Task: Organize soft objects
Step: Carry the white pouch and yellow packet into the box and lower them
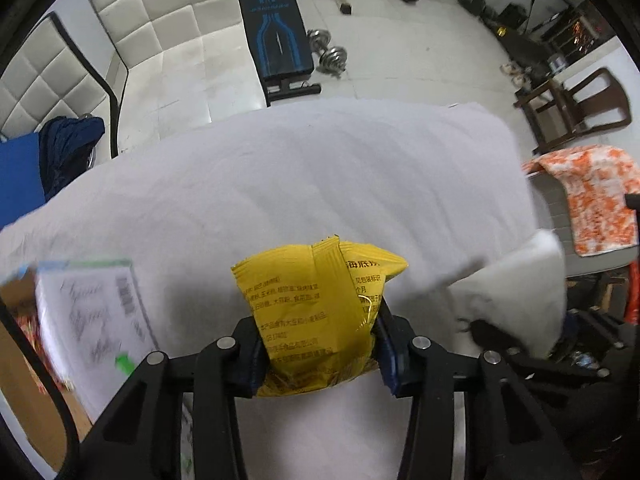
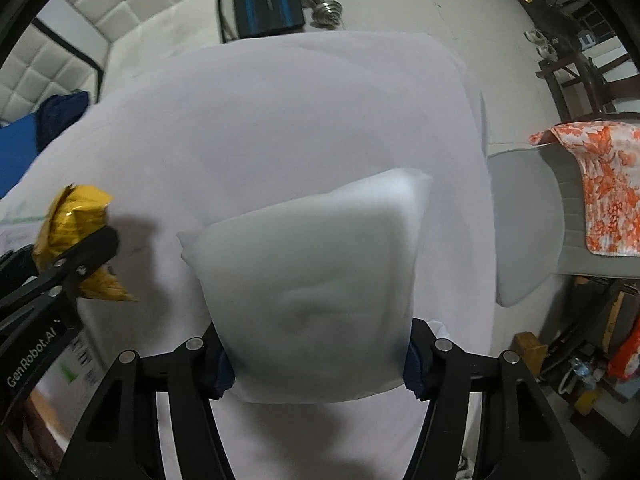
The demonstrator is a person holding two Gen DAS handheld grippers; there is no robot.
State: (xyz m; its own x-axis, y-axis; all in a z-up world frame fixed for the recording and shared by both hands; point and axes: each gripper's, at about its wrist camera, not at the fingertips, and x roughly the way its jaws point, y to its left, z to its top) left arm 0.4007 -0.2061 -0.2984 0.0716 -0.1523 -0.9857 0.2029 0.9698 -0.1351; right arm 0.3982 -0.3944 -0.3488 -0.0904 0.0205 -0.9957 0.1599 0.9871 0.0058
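Note:
My left gripper (image 1: 320, 356) is shut on a yellow snack bag (image 1: 316, 312) with printed text, held above the white cloth-covered table (image 1: 280, 176). The bag also shows in the right wrist view (image 2: 76, 220), at the left, with the left gripper (image 2: 72, 260) around it. My right gripper (image 2: 318, 364) is shut on a white soft foam pad (image 2: 308, 292), held over the table. The pad shows at the right of the left wrist view (image 1: 524, 292).
A white packet with a barcode (image 1: 92, 320) lies at the table's left. A grey chair (image 2: 532, 216) with an orange patterned towel (image 2: 608, 184) stands right. A white sofa (image 1: 160, 40), a weight bench (image 1: 276, 32), dumbbells (image 1: 330, 52) and a wooden chair (image 1: 576, 108) lie beyond.

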